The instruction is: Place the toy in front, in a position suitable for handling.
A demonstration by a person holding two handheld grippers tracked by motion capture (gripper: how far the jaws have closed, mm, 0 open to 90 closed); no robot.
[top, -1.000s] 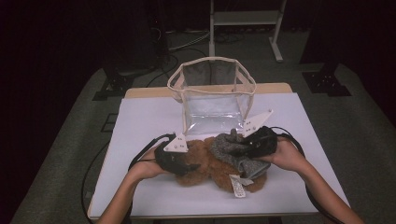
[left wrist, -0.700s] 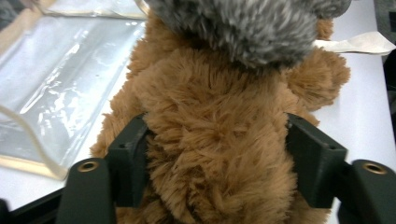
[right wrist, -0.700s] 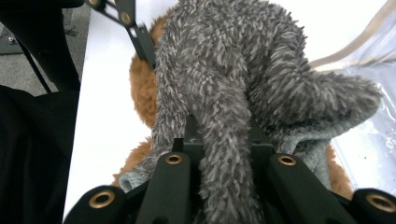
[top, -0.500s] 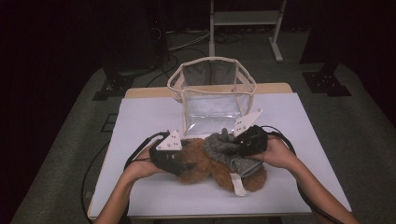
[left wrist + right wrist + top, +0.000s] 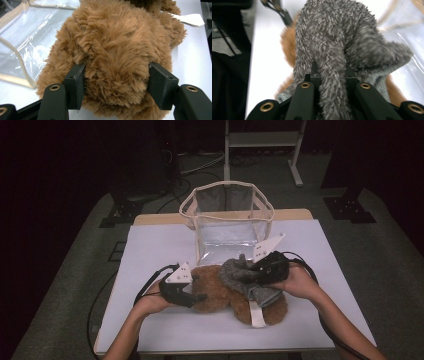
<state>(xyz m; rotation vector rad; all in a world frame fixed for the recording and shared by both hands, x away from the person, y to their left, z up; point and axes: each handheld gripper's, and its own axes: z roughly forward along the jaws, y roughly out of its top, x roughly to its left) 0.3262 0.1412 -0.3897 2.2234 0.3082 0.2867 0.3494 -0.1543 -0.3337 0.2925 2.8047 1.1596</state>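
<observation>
**Holding a teddy and its grey wrap**

Lying on the white surface (image 5: 150, 245), the brown teddy (image 5: 215, 290) sits in front of the clear bag (image 5: 227, 220). The left claw (image 5: 197, 297) has just been closing and squeezes its furry end. The right claw (image 5: 255, 269) pinches the grey fuzzy cloth (image 5: 240, 272) tight.

A dim recording lab or studio: one white-topped table (image 5: 165, 330) lit amid darkness, grey carpet (image 5: 385, 255) below, black stand feet (image 5: 350, 212) at the frame's right and a metal rack (image 5: 262, 140) at upper centre
</observation>
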